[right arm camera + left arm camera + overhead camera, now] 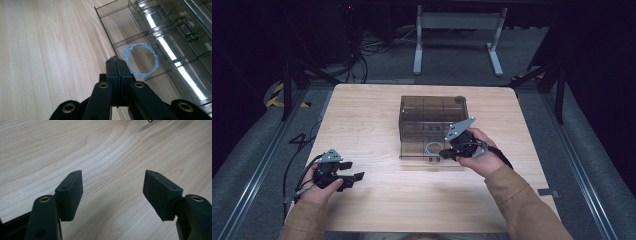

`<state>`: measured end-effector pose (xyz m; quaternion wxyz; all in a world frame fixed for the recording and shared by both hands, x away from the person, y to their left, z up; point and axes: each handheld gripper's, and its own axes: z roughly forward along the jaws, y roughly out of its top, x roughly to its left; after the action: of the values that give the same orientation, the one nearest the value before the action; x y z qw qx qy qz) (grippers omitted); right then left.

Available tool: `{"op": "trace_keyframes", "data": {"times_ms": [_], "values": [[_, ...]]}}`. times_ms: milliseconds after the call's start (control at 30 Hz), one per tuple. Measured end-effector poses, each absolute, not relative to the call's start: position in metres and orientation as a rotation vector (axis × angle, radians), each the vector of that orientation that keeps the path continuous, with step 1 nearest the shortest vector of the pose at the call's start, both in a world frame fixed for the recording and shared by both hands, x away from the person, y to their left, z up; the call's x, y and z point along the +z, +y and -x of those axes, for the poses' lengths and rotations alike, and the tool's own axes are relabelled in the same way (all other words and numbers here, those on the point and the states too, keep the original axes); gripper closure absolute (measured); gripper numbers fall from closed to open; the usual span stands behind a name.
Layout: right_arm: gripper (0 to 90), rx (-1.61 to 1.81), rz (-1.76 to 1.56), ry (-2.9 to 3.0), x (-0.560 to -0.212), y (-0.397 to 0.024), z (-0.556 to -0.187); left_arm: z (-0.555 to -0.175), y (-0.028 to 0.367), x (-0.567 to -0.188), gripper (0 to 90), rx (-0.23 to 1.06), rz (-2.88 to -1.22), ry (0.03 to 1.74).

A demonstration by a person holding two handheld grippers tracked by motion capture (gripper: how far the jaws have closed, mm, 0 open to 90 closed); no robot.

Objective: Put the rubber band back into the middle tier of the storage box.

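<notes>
R gripper [117, 62] closed — by wire coil [142, 60].

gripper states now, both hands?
Left gripper: open, nothing between the pads, over bare table.
Right gripper: shut, pads together, nothing visibly held; tips at the edge of the clear organizer box beside the blue wire coil.

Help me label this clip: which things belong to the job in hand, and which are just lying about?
In the job:
- right tongs, shut
- clear compartment box
- pale blue wire coil in one compartment

Lying about:
- left tongs, open over bare table
- white desk frame on the floor behind
</notes>
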<state>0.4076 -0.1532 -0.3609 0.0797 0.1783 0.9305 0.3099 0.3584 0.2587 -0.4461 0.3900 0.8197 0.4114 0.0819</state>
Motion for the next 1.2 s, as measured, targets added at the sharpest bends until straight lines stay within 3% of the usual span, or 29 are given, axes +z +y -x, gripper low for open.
{"op": "trace_keyframes", "data": {"times_ms": [633,1200], "values": [[90.0,0.942,-0.540,2.807,-0.375,-0.162,-0.399,-0.358,0.259,-0.445,33.7,0.218,-2.069,1.046],[90.0,0.868,-0.560,2.852,-0.410,-0.159,-0.399,-0.358,0.260,-0.446,33.6,0.215,-2.072,1.051]]}}
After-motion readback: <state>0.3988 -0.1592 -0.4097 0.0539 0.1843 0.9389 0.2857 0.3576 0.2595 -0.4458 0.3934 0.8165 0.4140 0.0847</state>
